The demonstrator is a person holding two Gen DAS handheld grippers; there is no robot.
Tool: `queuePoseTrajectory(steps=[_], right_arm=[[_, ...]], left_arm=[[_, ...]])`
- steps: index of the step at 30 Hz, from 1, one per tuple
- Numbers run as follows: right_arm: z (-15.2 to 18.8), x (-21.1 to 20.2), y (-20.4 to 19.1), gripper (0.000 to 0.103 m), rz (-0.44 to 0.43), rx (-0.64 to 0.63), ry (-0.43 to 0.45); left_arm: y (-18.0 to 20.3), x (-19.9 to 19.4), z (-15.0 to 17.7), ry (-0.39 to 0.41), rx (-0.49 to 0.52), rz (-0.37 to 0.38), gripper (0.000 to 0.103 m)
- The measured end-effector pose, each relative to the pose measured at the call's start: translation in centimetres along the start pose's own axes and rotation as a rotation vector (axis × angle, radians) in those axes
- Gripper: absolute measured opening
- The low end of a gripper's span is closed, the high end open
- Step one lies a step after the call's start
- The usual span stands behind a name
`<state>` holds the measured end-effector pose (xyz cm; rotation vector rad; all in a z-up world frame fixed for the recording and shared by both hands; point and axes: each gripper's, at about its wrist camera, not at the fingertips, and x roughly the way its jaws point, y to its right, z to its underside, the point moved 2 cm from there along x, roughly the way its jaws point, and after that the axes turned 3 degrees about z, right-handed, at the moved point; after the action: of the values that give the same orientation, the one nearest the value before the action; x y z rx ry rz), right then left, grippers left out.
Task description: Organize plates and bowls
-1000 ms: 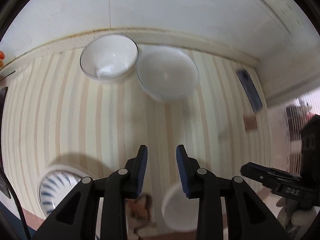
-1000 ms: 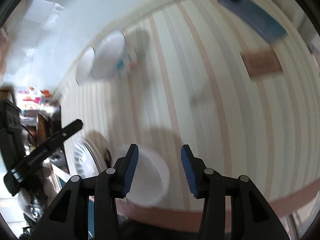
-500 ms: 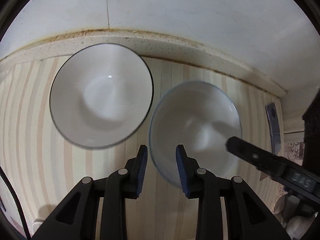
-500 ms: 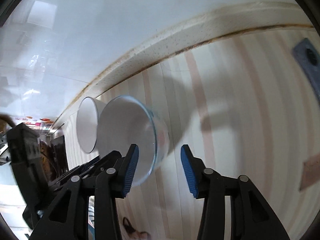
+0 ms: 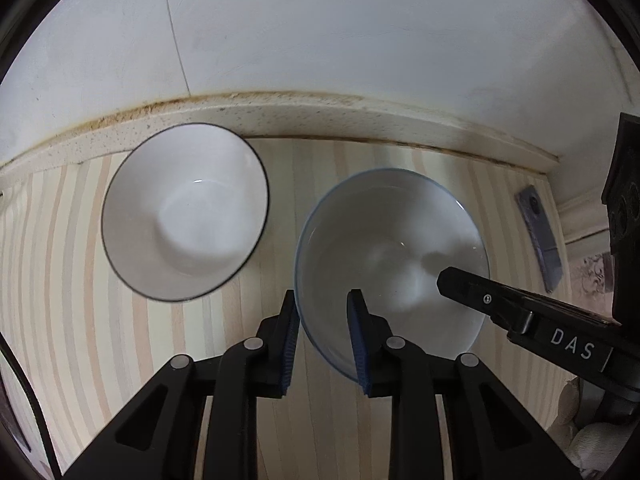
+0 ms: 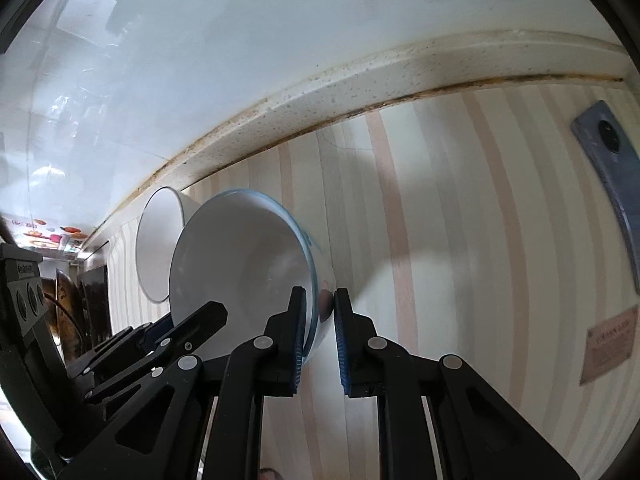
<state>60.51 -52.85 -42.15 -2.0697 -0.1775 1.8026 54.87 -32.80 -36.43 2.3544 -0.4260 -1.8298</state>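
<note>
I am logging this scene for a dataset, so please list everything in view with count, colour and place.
Blue-rimmed bowl: one, white with a blue rim, right of the other bowl, straddled by both tongs.
Black-rimmed bowl: one, white with a dark rim, near the back ledge.
Phone: one, blue-grey, flat at the right.
Card: one, brown, near the right edge.
Tablecloth: one, cream with tan stripes, under everything.
Wall: white, behind the ledge.
Left tongs: black with blue pads, open across the bowl's rim.
Right tongs: same colours, open across its rim.
</note>
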Motion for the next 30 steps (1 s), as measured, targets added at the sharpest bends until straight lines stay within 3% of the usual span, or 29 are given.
queuePoseTrajectory(steps=[6,16,23,30], right_arm=[[3.5,-4.2,-0.2,0.016,-0.002,0.013,0.036],[13.0,-11.6,0.5,0.016,-0.003,0.051,0.079],[19.0,-13.5,0.7,0.016,0.017,0.053,0.066],[22.4,-12.2,1.6,0.016,0.032,0.071,0.026]], left_arm=[[1.3,-3.9,2.2,0.024,0.055,0.041,0.021],[4.4,-9.6,8.2,0.032,0.153,0.079,0.021],[5.2,-10.8,12.6,0.02,0.185,0.088,0.022],[5.1,-9.6,15.4,-0.03,0.198,0.083,0.022]])
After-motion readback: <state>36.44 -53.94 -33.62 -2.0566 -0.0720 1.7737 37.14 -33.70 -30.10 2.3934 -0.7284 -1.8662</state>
